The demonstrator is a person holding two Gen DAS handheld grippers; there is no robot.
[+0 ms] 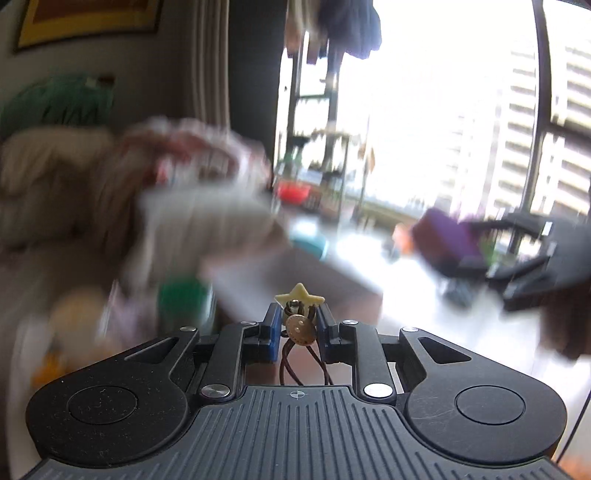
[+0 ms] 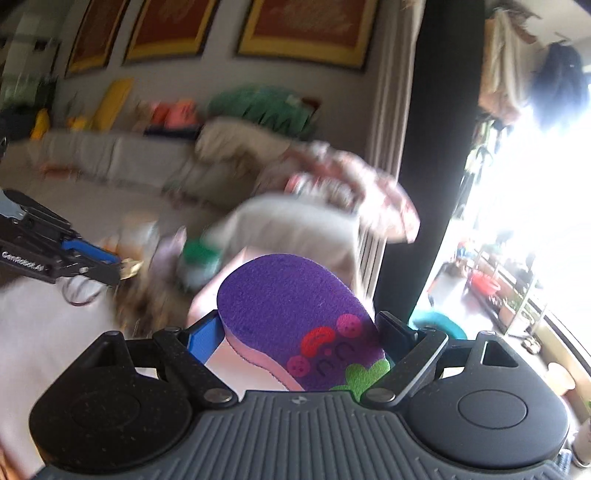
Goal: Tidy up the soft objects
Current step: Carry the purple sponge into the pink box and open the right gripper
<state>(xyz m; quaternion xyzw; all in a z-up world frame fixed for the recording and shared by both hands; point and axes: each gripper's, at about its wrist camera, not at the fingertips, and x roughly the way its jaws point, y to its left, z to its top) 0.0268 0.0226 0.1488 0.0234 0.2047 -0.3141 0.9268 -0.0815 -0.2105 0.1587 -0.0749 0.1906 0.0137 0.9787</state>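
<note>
**Both grippers loaded, room in a blur**

Purple sponge (image 2: pixel 291 314) fills the right wrist view, and it's a character piece: red mouth, pink cheeks, a green patch at its near end, a pale pink layer underneath. The right gripper (image 2: pixel 301 332) has its jaws pressed against both sides of it, holding it off any surface. From the left wrist view the same sponge (image 1: pixel 448 240) shows at the right, clamped in the right gripper (image 1: pixel 480 254), well apart from the left one.

Over to the left gripper (image 1: pixel 297 328): its jaws are closed tight on a small hair tie (image 1: pixel 298 325), a brown cord loop with a bronze button and a cream star charm poking up past the blue pads (image 1: pixel 273 328). The cord trails back toward the camera. Seen from the right wrist, the left gripper (image 2: pixel 114 269) sits at the left edge with the cord loop of the hair tie (image 2: pixel 79 295) hanging below it.

Behind everything, a beige sofa (image 2: pixel 122 158) carries a heap of blurred cloth (image 2: pixel 351 192) and a green cushion (image 2: pixel 266 105). Framed pictures (image 2: pixel 310 29) hang on the wall, and a bright window (image 1: pixel 461 110) glares at the right.
</note>
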